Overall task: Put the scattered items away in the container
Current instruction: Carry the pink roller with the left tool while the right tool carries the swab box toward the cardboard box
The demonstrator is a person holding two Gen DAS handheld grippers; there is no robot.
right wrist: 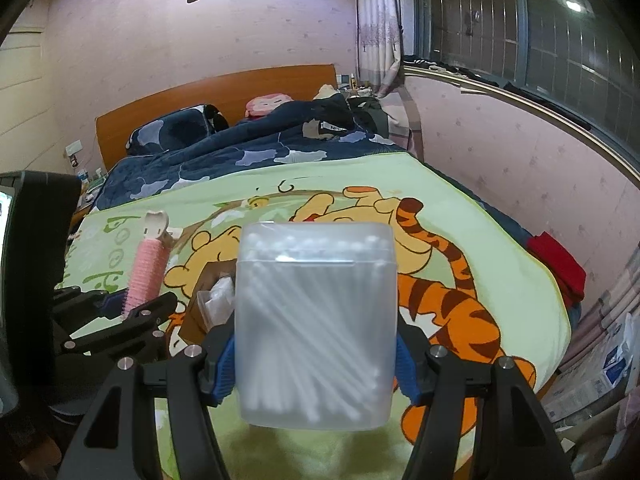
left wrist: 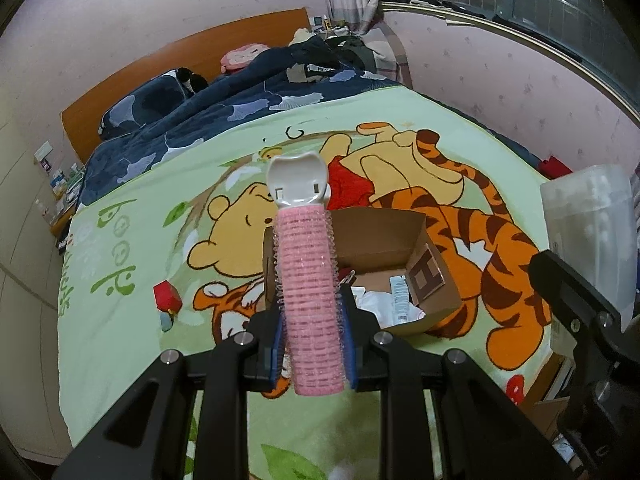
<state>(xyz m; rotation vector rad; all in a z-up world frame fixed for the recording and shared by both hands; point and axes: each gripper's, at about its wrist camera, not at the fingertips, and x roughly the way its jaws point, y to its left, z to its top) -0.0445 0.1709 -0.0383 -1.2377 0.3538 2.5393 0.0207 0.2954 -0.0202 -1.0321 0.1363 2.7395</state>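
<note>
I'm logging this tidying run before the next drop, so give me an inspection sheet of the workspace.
Surface: green cartoon blanket spread on a bed.
Job's things: open cardboard box on the blanket with packets inside; pink hair roller; clear cotton swab box.
Clutter: small red box lying on the blanket left of the cardboard box.
Grippers: left gripper shut on the pink hair roller; right gripper shut on the cotton swab box.
Cables: nothing seen.
Surroundings: navy duvet, wooden headboard, window, curtain.
</note>
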